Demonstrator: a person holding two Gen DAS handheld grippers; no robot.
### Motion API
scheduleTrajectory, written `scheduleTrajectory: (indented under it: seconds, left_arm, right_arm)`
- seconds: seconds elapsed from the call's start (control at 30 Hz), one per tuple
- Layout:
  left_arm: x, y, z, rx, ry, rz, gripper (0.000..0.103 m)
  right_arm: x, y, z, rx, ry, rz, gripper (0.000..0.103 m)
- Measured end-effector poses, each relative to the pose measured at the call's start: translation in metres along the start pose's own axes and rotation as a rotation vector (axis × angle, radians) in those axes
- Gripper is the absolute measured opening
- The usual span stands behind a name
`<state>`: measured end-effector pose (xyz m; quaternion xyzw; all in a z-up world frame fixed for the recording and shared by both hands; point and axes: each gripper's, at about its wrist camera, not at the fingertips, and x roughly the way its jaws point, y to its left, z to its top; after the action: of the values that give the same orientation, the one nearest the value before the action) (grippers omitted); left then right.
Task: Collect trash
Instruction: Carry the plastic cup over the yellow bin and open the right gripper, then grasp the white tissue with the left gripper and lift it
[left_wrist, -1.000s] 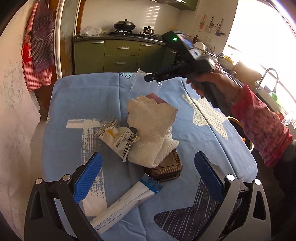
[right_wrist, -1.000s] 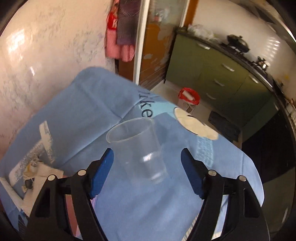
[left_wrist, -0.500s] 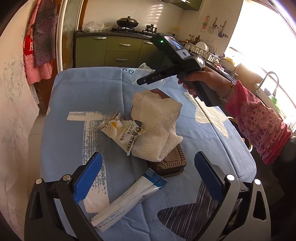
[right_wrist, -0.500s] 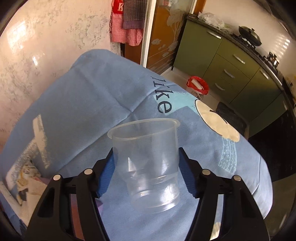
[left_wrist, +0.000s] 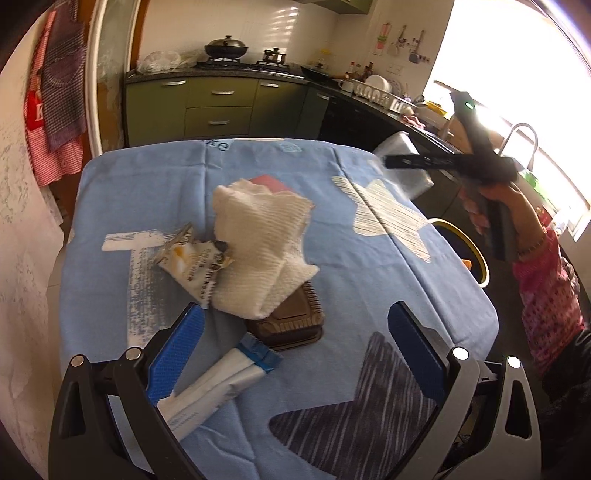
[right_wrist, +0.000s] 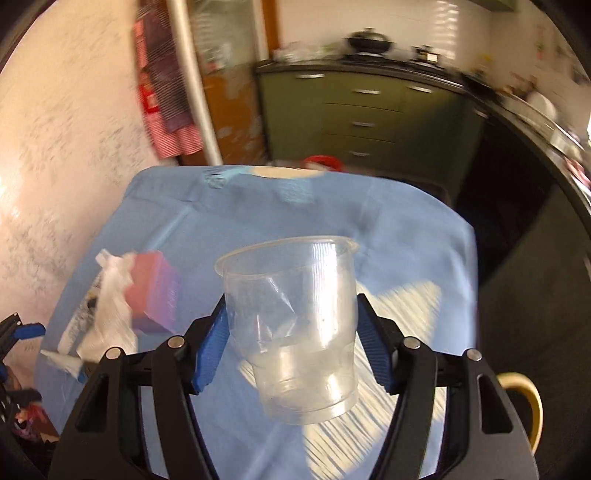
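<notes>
Trash pile (left_wrist: 255, 254) blocks table centre; right cloth (left_wrist: 424, 288) bare.

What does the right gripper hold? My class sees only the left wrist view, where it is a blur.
Observer: The right gripper is shut on a clear plastic cup, dented on one side.
Operator: Is the cup upright?
Observer: Roughly, its rim tipped slightly away from the camera.
Operator: Anything inside it?
Observer: It looks empty.
Operator: What lies beneath it?
Observer: The blue printed tablecloth, with a yellow-rimmed bin just past the table's edge.
</notes>
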<state>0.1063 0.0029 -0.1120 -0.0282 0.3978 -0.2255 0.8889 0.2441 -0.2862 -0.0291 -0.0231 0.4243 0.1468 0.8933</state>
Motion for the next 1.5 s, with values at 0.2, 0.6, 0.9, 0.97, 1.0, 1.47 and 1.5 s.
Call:
scheduleTrajectory:
  seconds: [0.2, 0.6, 0.9, 0.97, 1.0, 1.47, 1.5]
  left_arm:
    - [0.009, -0.030, 0.004, 0.052, 0.019, -0.029, 0.098]
    - [0.023, -0.080, 0.006, 0.153, 0.061, -0.039, 0.098]
    - [0.027, -0.065, 0.004, 0.135, 0.078, -0.043, 0.098]
    - [0.027, -0.053, 0.005, 0.118, 0.084, -0.024, 0.098]
    - [0.026, -0.048, 0.005, 0.113, 0.086, -0.014, 0.098]
    - [0.033, -0.007, 0.029, 0.161, 0.084, 0.028, 0.095]
    - [0.038, -0.007, 0.032, 0.167, 0.090, 0.021, 0.093]
  right_arm:
    - [-0.053, -0.109, -0.073, 0.244, 0.010, -0.227, 0.064]
    - [-0.041, -0.234, -0.156, 0.492, 0.110, -0.433, 0.067]
    - [-0.070, -0.198, -0.174, 0.494, 0.007, -0.373, 0.068]
    - [-0.075, -0.181, -0.177, 0.483, -0.021, -0.339, 0.069]
    - [-0.077, -0.171, -0.179, 0.477, -0.030, -0.321, 0.069]
    - [-0.068, -0.091, -0.179, 0.403, -0.066, -0.153, 0.070]
    - [-0.066, -0.088, -0.178, 0.401, -0.065, -0.147, 0.070]
